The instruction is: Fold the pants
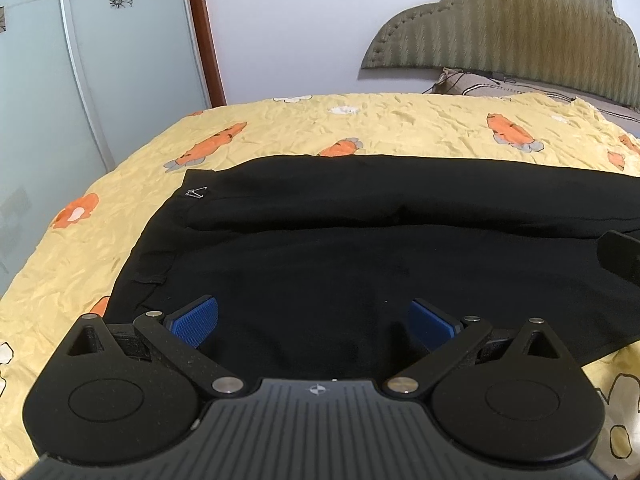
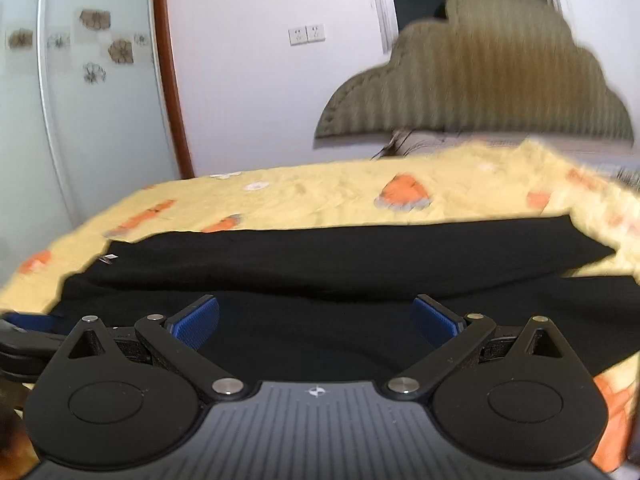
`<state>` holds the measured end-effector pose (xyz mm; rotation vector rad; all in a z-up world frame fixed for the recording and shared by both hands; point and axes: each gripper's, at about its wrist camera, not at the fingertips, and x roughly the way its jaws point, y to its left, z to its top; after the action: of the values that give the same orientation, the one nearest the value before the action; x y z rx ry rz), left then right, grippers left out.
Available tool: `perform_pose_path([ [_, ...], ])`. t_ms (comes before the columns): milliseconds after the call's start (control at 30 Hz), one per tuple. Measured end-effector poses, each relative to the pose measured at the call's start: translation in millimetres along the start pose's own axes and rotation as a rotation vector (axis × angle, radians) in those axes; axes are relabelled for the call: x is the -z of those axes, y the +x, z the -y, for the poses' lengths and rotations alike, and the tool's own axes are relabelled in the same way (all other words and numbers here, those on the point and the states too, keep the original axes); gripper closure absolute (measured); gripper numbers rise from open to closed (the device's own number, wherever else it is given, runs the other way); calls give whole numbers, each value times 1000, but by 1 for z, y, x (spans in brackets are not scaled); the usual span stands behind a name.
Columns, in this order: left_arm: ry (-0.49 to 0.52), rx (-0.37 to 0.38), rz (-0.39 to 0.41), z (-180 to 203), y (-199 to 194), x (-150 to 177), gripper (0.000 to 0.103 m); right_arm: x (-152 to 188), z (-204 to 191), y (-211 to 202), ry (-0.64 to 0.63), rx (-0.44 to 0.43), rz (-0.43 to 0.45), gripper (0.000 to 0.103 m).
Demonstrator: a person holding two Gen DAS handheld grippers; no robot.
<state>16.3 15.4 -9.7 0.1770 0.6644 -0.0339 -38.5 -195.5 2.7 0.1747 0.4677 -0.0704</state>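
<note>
1. The left gripper (image 1: 313,322) has its jaws spread wide and released, with nothing between them; its blue, finely ribbed rubber pads (image 1: 195,320) hover just over dark cloth, and I cannot tell whether they touch it.
2. The right gripper (image 2: 316,322) is likewise spread wide, gripping nothing, its blue textured pads (image 2: 196,321) poised over the same garment.
3. The black pants of soft matte fabric (image 1: 340,232) lie flat across the middle of the bed, running left to right, with the near half directly under both grippers.
4. A long rounded fold runs across the pants, so a far layer sits raised behind the smoother near part; a small silver metal emblem (image 1: 196,193) glints near the far left corner, by the waistband.
5. In the right wrist view the pants (image 2: 340,264) end at the right in two separate legs, with yellow sheet showing between them.
6. Beneath is a crinkled yellow bedsheet printed with orange carrots (image 1: 280,124), its surface full of fine creases.
7. At the far right stands a cloud-shaped, olive-brown padded headboard with vertical ribs (image 1: 516,28), stitched along its scalloped edge.
8. At the far left is a frosted glass sliding door with flower patterns (image 1: 100,40), next to a reddish-brown wooden frame (image 1: 206,36).
</note>
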Motion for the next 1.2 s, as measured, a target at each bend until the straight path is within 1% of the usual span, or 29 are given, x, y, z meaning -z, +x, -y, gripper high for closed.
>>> perform_pose_path([
  [67, 0, -3, -7, 0, 2, 0, 0, -3, 8, 2, 72, -78, -29, 0],
  [100, 0, -4, -10, 1, 4, -1, 0, -4, 7, 1, 65, -64, -19, 0],
  [167, 1, -6, -13, 0, 6, -1, 0, -5, -1, 0, -12, -8, 13, 0],
  [300, 6, -15, -18, -1, 11, -2, 0, -11, 0, 4, -17, -87, -7, 0],
  [400, 13, -27, -19, -4, 15, -4, 0, -16, -7, 2, -95, -109, 52, 0],
  [500, 13, -38, -12, -11, 17, -9, 0, -32, -14, 5, -164, -177, 109, 0],
  [567, -22, -33, -3, -25, 17, -14, 0, -49, -26, 16, -209, -232, 118, 0],
  [667, -81, -36, -9, -51, 20, -24, 0, -77, -47, 55, -318, -351, 58, 0],
  [733, -106, -54, -25, -72, 26, -30, 0, -93, -67, 91, -404, -445, 13, 0],
  [800, -124, -81, -41, -92, 32, -36, 0, -104, -83, 124, -444, -512, -8, 0],
  [833, -131, -96, -44, -102, 35, -39, 0, -111, -92, 148, -454, -567, -48, 0],
  [867, -136, -110, -46, -110, 38, -42, 0, -116, -103, 164, -451, -599, -91, 0],
  [900, -138, -126, -47, -120, 43, -45, 0, -120, -112, 190, -444, -648, -149, 0],
  [933, -137, -135, -51, -125, 45, -47, 0, -121, -118, 207, -448, -693, -184, 0],
  [967, -136, -144, -58, -130, 49, -50, 0, -120, -125, 225, -471, -715, -208, 0],
  [1033, -139, -155, -74, -141, 57, -57, 0, -118, -143, 256, -568, -734, -256, 0],
  [1100, -141, -160, -86, -148, 66, -65, 0, -113, -157, 281, -683, -719, -260, 0],
  [1167, -147, -163, -109, -152, 77, -74, 0, -111, -165, 307, -722, -719, -315, 2],
  [1200, -152, -161, -125, -154, 84, -80, 0, -110, -167, 321, -708, -742, -359, 8],
])
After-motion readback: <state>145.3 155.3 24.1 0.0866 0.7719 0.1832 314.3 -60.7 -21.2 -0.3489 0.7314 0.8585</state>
